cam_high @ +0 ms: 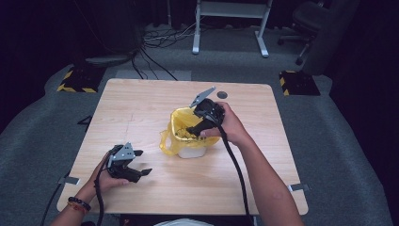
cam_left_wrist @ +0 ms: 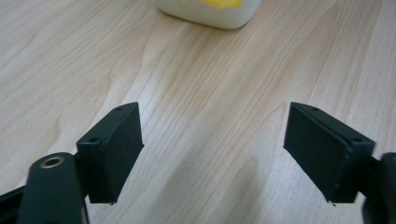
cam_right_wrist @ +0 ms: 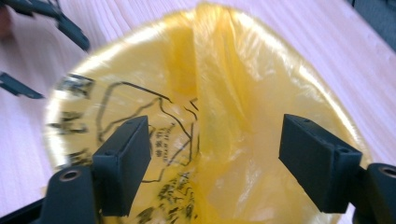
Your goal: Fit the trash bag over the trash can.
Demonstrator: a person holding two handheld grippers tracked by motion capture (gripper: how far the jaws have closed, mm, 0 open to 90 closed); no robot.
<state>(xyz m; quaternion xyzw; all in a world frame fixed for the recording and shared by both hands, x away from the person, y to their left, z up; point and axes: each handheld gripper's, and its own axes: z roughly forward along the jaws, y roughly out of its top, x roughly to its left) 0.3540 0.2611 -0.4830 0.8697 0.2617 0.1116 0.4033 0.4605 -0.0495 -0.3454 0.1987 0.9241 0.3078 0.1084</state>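
A yellow plastic bag (cam_high: 181, 127) with black print lines a small white bin (cam_high: 192, 152) at the middle of the wooden table (cam_high: 141, 108). My right gripper (cam_high: 189, 131) hangs over the bag's mouth with its jaws open, pointing down into it. In the right gripper view the bag (cam_right_wrist: 233, 93) spreads wide under the open right gripper (cam_right_wrist: 215, 140), with nothing between the jaws. My left gripper (cam_high: 143, 162) rests low near the table's front left, open and holding nothing. In the left gripper view the left gripper (cam_left_wrist: 212, 126) faces the bin's base (cam_left_wrist: 210, 11) across bare wood.
A dark round hole (cam_high: 222, 94) sits near the table's far edge. Beyond the table stand a white desk frame (cam_high: 230, 23) and an office chair (cam_high: 308, 21). Yellow-and-black striped blocks (cam_high: 77, 80) lie on the grey carpet.
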